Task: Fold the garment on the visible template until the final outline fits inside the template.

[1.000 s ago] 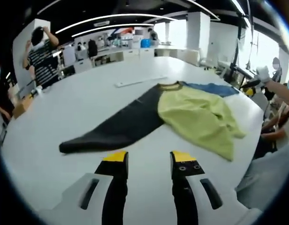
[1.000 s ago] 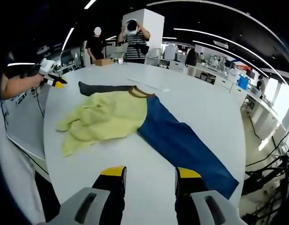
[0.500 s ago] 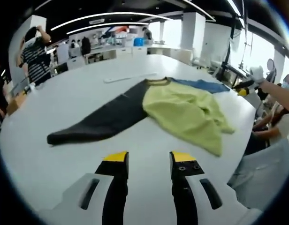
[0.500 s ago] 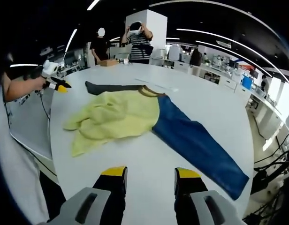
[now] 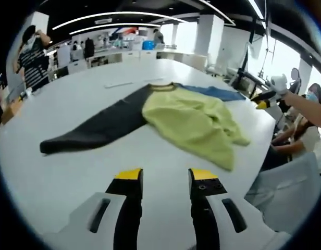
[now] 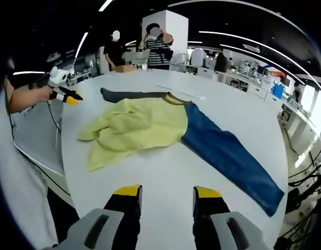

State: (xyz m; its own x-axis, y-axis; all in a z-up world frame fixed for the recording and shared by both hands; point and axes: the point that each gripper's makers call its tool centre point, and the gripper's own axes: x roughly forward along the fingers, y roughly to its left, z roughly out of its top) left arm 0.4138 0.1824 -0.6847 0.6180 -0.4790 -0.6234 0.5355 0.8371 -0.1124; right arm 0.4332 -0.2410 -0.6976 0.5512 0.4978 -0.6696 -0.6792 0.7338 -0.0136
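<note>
A long-sleeved garment lies spread on the white table (image 5: 72,177). Its yellow-green body (image 5: 192,122) is rumpled, one sleeve is dark grey (image 5: 98,130) and the other blue (image 5: 212,92). In the right gripper view the body (image 6: 137,127) lies at centre left, with the blue sleeve (image 6: 233,159) running toward me and to the right and the dark sleeve (image 6: 132,95) behind. My left gripper (image 5: 165,176) hovers open over bare table, short of the garment. My right gripper (image 6: 168,191) is open too, nothing between its jaws. Each gripper shows small in the other's view: right gripper (image 5: 264,99), left gripper (image 6: 64,94).
A thin pale strip (image 5: 119,84) lies on the table beyond the collar, pale strip (image 6: 181,94). A person in a striped shirt (image 6: 159,49) and another in black (image 6: 114,52) stand past the far edge. Someone sits at the table's right side (image 5: 306,135). Desks and pillars fill the background.
Both cameras have shifted, so the garment sits further left in the left gripper view and further right in the right gripper view. The garment itself has not moved. Both grippers stay open.
</note>
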